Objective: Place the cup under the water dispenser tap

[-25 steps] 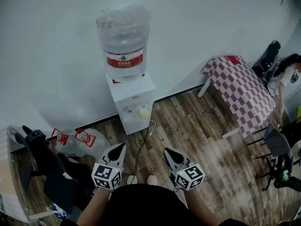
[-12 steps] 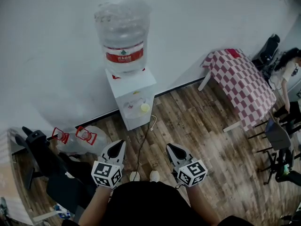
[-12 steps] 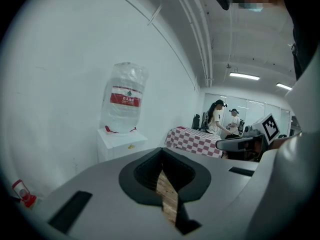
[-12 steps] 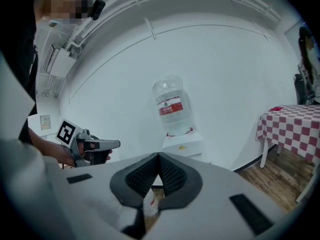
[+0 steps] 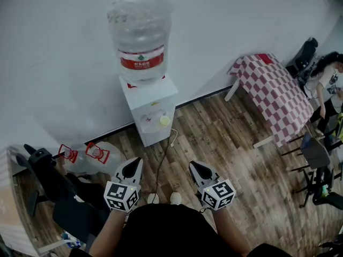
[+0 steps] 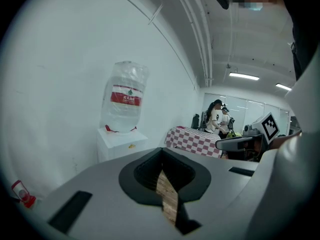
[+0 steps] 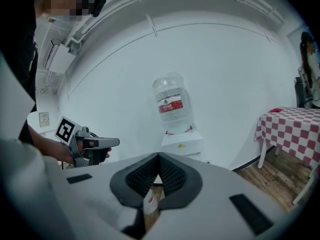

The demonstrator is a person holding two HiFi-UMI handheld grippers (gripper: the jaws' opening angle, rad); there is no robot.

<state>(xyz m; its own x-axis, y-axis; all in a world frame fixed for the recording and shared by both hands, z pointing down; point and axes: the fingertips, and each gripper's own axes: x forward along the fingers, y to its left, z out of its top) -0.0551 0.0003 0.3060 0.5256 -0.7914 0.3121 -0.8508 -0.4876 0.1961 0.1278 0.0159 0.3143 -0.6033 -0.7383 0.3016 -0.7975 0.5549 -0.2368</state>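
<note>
Head view: upright cup (image 5: 164, 120) at dispenser (image 5: 153, 103)

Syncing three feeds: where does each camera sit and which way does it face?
Head view: on the head, steeply down at water dispenser; left gripper, right gripper, forearms show.
Left gripper view: along its shut fingers toward the dispenser; right gripper at right.
Right gripper view: likewise; left gripper at left.
All share the dispenser.
</note>
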